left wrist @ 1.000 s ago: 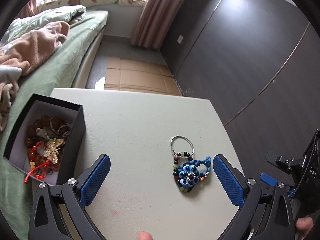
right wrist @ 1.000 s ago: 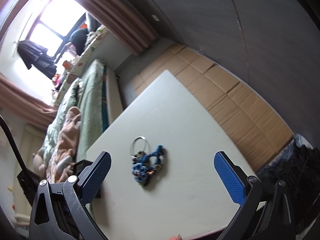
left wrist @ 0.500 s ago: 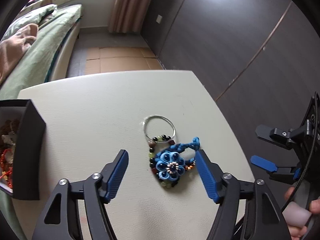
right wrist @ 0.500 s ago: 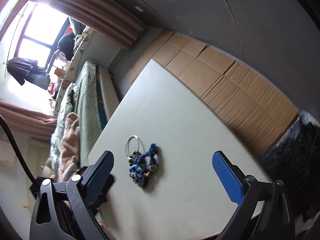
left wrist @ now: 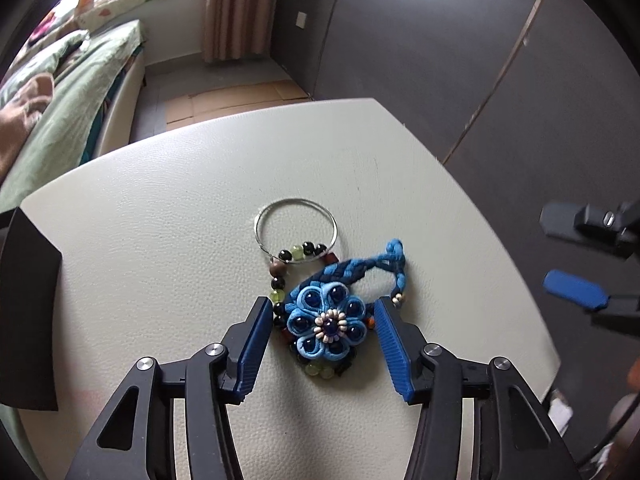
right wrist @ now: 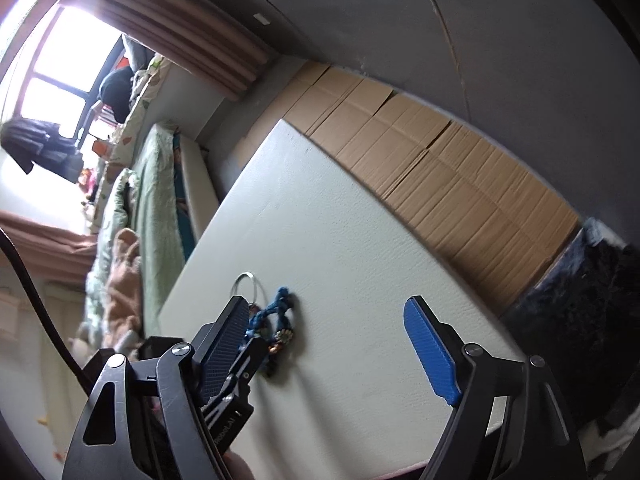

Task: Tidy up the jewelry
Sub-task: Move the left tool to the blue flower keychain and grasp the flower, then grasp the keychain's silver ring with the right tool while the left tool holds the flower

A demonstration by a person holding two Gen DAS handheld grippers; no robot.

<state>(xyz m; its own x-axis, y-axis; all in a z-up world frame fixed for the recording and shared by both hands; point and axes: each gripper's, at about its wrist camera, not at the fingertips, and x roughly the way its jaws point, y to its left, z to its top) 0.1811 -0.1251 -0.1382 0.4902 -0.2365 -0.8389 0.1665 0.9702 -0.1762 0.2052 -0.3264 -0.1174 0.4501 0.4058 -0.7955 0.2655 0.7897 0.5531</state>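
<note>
Lying flat: flower bracelet [left wrist: 326, 322], ring end pointing away, on worktop [left wrist: 160, 240]
Left gripper [left wrist: 320, 334]: jaws closing, astride flower, not pressing
Right gripper [right wrist: 328, 344]: jaws narrowing, gaping, empty
Black box [left wrist: 28, 312]: left

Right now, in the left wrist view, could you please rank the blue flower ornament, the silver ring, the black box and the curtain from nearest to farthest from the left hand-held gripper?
1. Blue flower ornament: between the fingers of the left hand-held gripper, not yet pinched.
2. Silver ring: just beyond, on the table.
3. Black box: at the table's left edge.
4. Curtain: far back, across the room.
</note>
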